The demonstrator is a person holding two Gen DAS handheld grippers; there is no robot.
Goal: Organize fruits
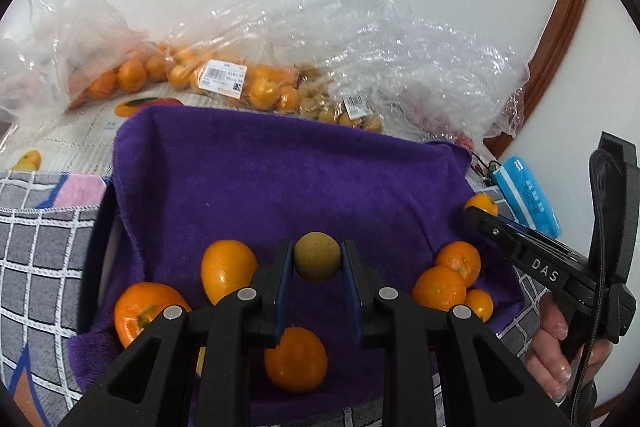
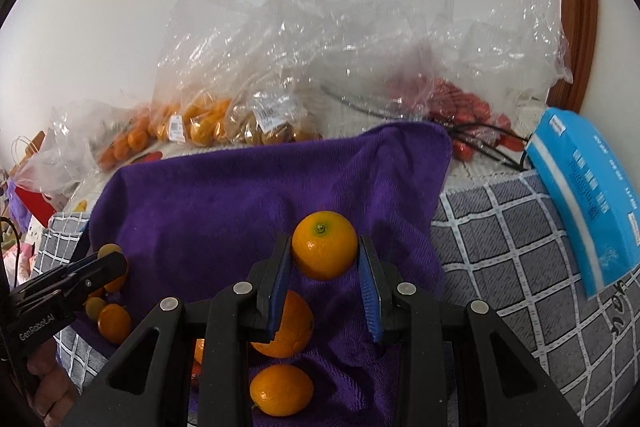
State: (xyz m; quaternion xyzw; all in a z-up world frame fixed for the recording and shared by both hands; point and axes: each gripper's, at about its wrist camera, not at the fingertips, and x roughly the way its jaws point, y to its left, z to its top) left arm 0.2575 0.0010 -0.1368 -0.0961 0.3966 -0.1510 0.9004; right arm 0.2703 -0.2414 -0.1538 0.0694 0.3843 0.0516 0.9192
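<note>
Beneath the right tool [image 2: 325, 267], its left finger covers part of an orange [image 2: 294, 323]; another orange [image 2: 199, 351] shows only as a sliver behind the frame. Far ahead, the red fruit [image 2: 460, 103] blurs inside crinkled plastic bags [image 2: 360, 39], and the barcode labels [image 2: 270, 113] are too small to read

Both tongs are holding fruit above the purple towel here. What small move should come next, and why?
Probably lower both a little further and set the fruit down. The left tongs grip a brownish-green fruit, the right tongs a small orange, both over the purple towel where loose oranges already lie, so aim for bare cloth.
</note>
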